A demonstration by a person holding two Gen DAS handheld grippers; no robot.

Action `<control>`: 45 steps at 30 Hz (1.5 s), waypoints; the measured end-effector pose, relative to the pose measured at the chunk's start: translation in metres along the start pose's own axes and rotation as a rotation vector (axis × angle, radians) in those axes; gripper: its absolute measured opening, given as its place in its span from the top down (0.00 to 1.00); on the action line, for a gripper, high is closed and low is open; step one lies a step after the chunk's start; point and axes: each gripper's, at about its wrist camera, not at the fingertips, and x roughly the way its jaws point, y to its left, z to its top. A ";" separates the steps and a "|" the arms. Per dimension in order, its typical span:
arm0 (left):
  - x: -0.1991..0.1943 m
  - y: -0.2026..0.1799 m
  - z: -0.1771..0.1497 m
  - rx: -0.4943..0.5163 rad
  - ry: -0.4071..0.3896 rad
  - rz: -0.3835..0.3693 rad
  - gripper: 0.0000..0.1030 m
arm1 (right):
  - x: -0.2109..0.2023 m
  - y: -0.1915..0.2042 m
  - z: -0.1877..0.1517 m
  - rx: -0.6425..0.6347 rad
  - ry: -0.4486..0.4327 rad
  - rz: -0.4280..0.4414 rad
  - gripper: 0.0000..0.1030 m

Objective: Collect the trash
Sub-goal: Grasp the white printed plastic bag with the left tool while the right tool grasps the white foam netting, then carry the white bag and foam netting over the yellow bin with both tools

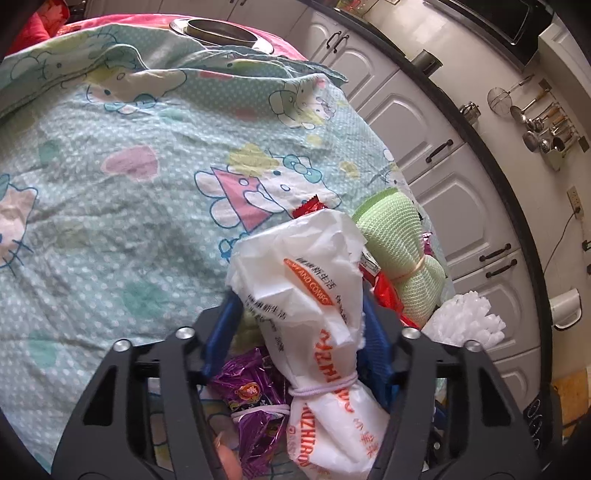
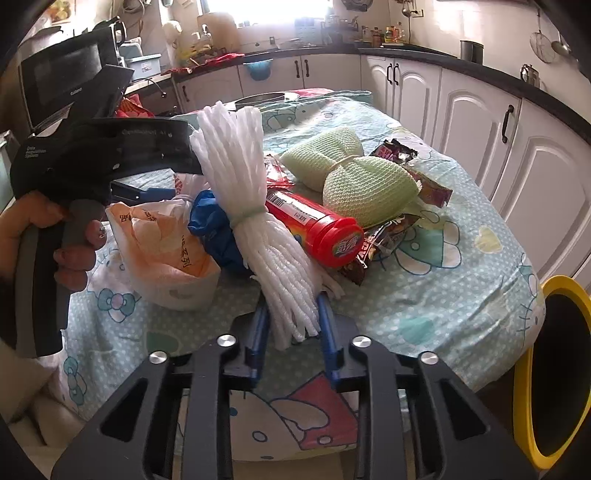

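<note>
My left gripper [image 1: 301,314] is shut on a white plastic bag with orange print [image 1: 314,314], tied with a band, held over the table; the same bag shows in the right wrist view [image 2: 166,251]. My right gripper [image 2: 291,321] is shut on a bundle of white foam netting [image 2: 258,206], which also shows in the left wrist view [image 1: 461,317]. Behind lie a green foam net bundle [image 2: 351,177], a red-capped tube [image 2: 314,221], a blue bag [image 2: 214,229] and dark snack wrappers [image 2: 380,240]. A purple wrapper [image 1: 251,398] lies under my left gripper.
The table has a Hello Kitty cloth [image 1: 129,184] with a metal pot [image 1: 221,31] at its far end. A yellow-rimmed black bin [image 2: 554,369] stands off the table's right edge. White cabinets [image 2: 480,122] and a black counter run along the walls.
</note>
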 end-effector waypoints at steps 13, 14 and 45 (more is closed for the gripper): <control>-0.035 -0.012 0.004 0.032 -0.094 -0.034 0.71 | -0.029 -0.005 0.003 0.014 -0.066 0.028 0.87; -0.038 -0.013 0.005 0.037 -0.104 -0.035 0.71 | -0.032 -0.006 0.004 0.016 -0.073 0.028 0.87; -0.074 -0.144 -0.012 0.334 -0.275 -0.124 0.71 | -0.128 -0.087 0.004 0.199 -0.264 -0.135 0.87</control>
